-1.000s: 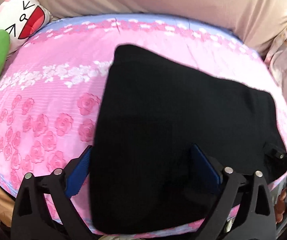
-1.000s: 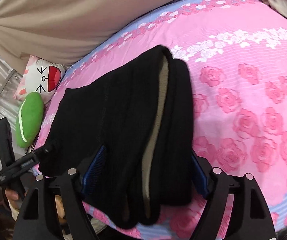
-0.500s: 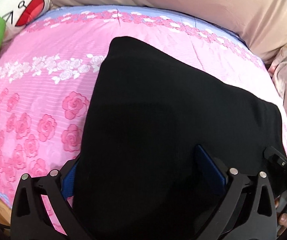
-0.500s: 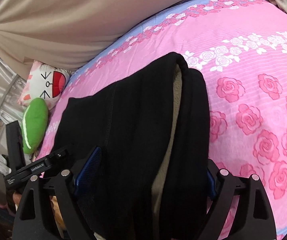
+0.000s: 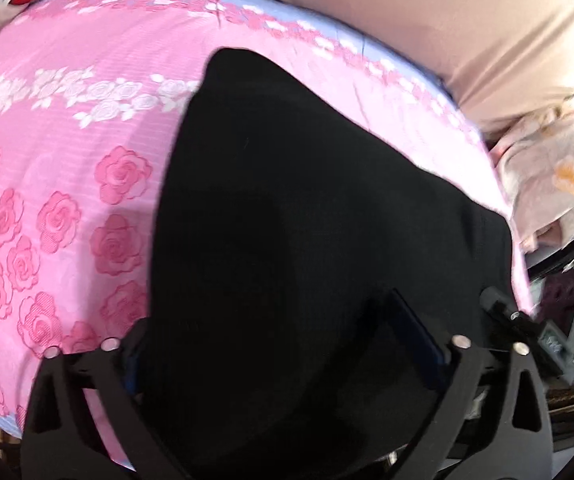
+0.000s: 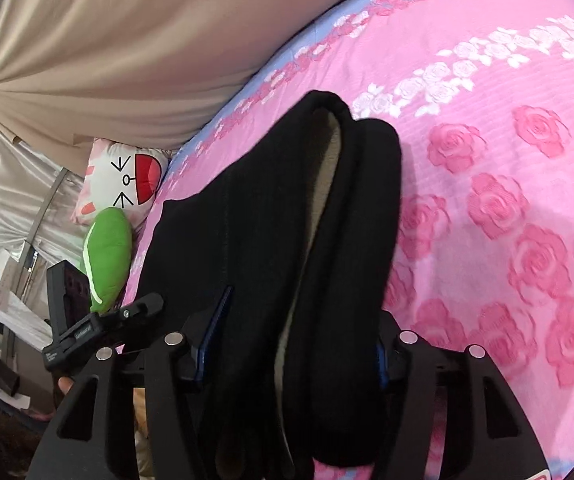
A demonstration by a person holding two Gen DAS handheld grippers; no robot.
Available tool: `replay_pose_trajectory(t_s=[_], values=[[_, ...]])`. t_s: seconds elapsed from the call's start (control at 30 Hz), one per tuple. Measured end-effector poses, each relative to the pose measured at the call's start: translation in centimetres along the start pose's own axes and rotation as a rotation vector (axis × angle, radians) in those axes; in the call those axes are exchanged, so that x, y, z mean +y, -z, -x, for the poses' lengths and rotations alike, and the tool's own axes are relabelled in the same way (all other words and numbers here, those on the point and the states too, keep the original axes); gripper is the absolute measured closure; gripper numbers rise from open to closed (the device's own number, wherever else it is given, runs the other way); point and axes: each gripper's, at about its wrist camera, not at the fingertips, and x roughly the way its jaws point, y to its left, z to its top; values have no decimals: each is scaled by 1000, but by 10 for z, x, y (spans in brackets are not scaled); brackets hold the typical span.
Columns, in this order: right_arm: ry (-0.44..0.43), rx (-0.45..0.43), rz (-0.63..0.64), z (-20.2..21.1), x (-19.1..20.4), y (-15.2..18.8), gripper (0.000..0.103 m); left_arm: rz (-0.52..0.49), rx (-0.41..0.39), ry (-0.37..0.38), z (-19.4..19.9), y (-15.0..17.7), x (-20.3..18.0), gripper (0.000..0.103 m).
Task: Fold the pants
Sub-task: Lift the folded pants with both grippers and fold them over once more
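Observation:
Black folded pants [image 5: 307, 220] lie on a pink rose-print bed sheet [image 5: 67, 140]. My left gripper [image 5: 275, 344] is open, its jaws wide around the near edge of the pants, and the cloth hides most of its left pad. In the right wrist view the pants [image 6: 271, 220] show a stacked fold with pale lining. My right gripper [image 6: 298, 346] is closing on that thick fold, with both pads against the fabric. Each gripper shows at the edge of the other's view: the left gripper [image 6: 99, 328] and the right gripper [image 5: 527, 328].
A beige curtain [image 6: 127, 60] hangs behind the bed. At the bed's left end lie a white cartoon-face pillow [image 6: 127, 176] and a green plush [image 6: 107, 248]. A floral cloth [image 5: 555, 168] is bunched beyond the right end. The sheet [image 6: 507, 200] lies flat beside the pants.
The right gripper's jaws have narrowed onto the folded edge of the pants. Both cameras have tipped down and come closer over the pants. The pants have stayed in place.

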Motion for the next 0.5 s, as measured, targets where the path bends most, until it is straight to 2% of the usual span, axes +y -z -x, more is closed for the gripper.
replay_pose_trajectory(t_s=[0.07, 0.1, 0.13, 0.17, 0.23, 0.37, 0.43, 0.5], values=[[4, -7, 7, -5, 3, -3, 44, -27, -26, -52, -7, -3, -8, 5], [0, -10, 5, -7, 2, -4, 45, -24, -35, -63, -8, -5, -9, 10], [2, -12, 11, -7, 3, -6, 51, -8, -41, -62, -6, -7, -8, 23], [-2, -17, 5, -6, 3, -6, 56, 0, -41, -54, -3, -8, -7, 30], [-8, -29, 9, 0, 8, -6, 61, -7, -56, -51, 10, -11, -8, 60], [-8, -40, 34, 24, 28, -2, 65, -64, -64, -33, 40, -7, -19, 75], [-6, -37, 49, 38, 39, 5, 65, -83, -39, 13, 54, 1, -21, 75], [22, -25, 56, 47, 41, 14, 64, -78, -5, 29, 52, 8, -18, 74]])
